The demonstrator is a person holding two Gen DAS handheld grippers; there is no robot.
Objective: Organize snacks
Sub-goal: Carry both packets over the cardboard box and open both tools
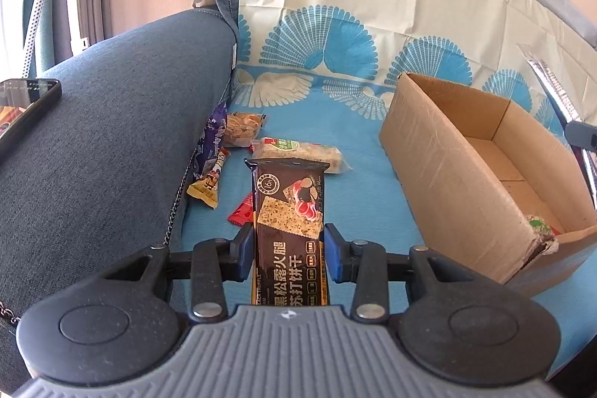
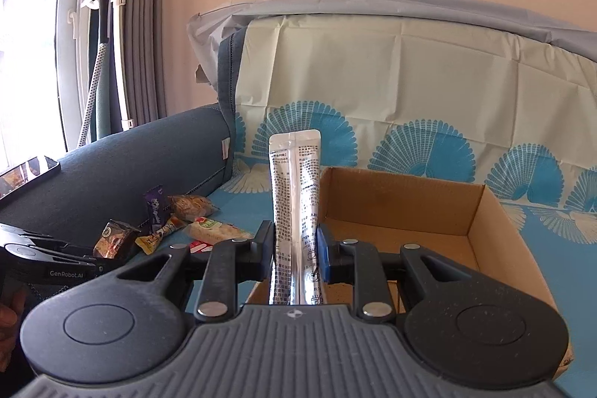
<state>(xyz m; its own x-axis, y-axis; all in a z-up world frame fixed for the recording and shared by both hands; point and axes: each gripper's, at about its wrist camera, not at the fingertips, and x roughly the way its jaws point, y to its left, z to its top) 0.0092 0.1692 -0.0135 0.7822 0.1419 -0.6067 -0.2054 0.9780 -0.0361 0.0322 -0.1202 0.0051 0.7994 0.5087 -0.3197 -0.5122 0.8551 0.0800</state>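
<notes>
My left gripper [image 1: 289,250] is shut on a dark brown cracker packet [image 1: 289,207] and holds it above the blue sofa cover, left of the open cardboard box [image 1: 440,152]. My right gripper [image 2: 296,250] is shut on a silver foil sachet [image 2: 296,189], held upright over the near left edge of the box [image 2: 403,207]. The sachet also shows at the right edge of the left wrist view [image 1: 556,88]. The left gripper [image 2: 44,260] and its packet [image 2: 113,239] show at the left of the right wrist view. A wrapped snack [image 1: 541,230] lies in the box.
Loose snacks lie by the armrest: a clear biscuit pack [image 1: 306,152], a bun pack [image 1: 242,127], a purple pack [image 1: 212,144], a yellow pack [image 1: 207,185] and a red pack [image 1: 244,213]. A phone [image 1: 26,110] rests on the grey-blue armrest [image 1: 112,137].
</notes>
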